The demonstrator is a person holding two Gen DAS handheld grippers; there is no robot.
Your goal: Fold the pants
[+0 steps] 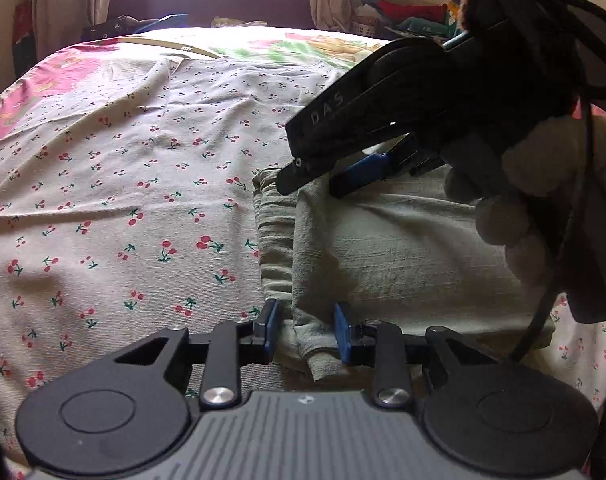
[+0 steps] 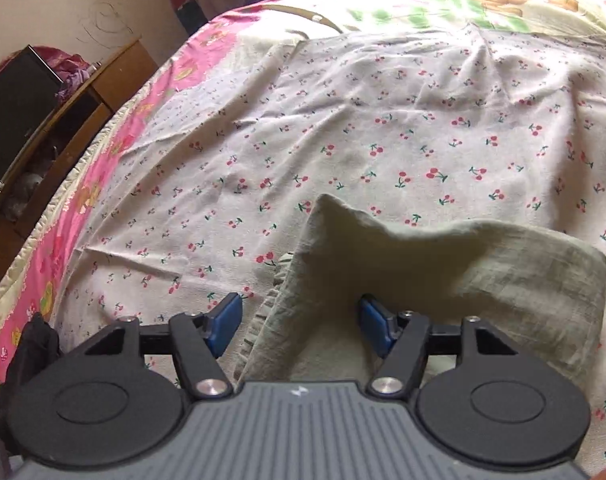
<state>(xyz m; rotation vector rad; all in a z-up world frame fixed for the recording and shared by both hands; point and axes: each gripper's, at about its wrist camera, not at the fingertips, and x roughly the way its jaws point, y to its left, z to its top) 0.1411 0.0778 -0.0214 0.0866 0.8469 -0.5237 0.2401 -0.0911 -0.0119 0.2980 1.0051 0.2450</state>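
Observation:
The pale grey-green pants (image 1: 403, 248) lie folded on the cherry-print sheet (image 1: 123, 200), gathered waistband (image 1: 275, 240) at their left edge. My left gripper (image 1: 306, 332) straddles the near end of that waistband edge; the cloth lies between the blue pads without being visibly pinched. My right gripper (image 1: 315, 184), held by a gloved hand (image 1: 523, 184), reaches down onto the far end of the same edge. In the right wrist view the right gripper (image 2: 301, 324) stands wide open over the pants (image 2: 463, 272), one corner of which stands up in a peak.
The cherry-print sheet (image 2: 343, 120) covers most of the bed over a pink floral bedspread (image 2: 63, 240). A wooden cabinet (image 2: 83, 92) stands beside the bed on the left. Beyond the bed are curtains (image 1: 63, 0) and a pile of clothes (image 1: 407, 16).

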